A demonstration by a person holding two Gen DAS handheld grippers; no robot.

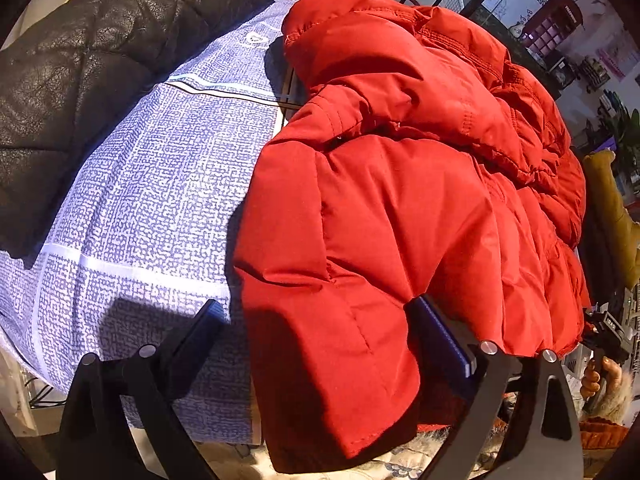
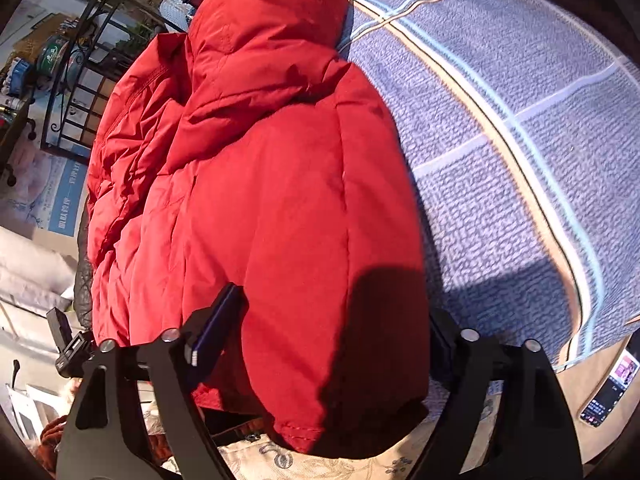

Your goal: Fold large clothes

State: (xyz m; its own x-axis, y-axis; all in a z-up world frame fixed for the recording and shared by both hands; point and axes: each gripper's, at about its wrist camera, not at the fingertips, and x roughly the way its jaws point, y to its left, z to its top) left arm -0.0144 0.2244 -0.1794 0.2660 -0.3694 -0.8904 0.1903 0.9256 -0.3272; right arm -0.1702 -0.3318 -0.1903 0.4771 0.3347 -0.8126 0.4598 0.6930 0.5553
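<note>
A big red puffer jacket (image 1: 400,200) lies folded on a bed with a blue-and-white patterned sheet (image 1: 152,184). My left gripper (image 1: 320,320) is open, its jaws spread wide over the jacket's near left sleeve end. In the right wrist view the jacket (image 2: 260,200) fills the middle. My right gripper (image 2: 332,328) is open, its jaws straddling the jacket's near end without pinching it. The other gripper shows at the far right of the left wrist view (image 1: 608,332).
A dark quilted leather headboard (image 1: 100,60) lies at the upper left. A black metal rack (image 2: 80,80) with clutter stands beyond the bed. A phone (image 2: 608,392) lies near the bed's right edge. A floral cloth (image 2: 320,464) lies under the jacket's near hem.
</note>
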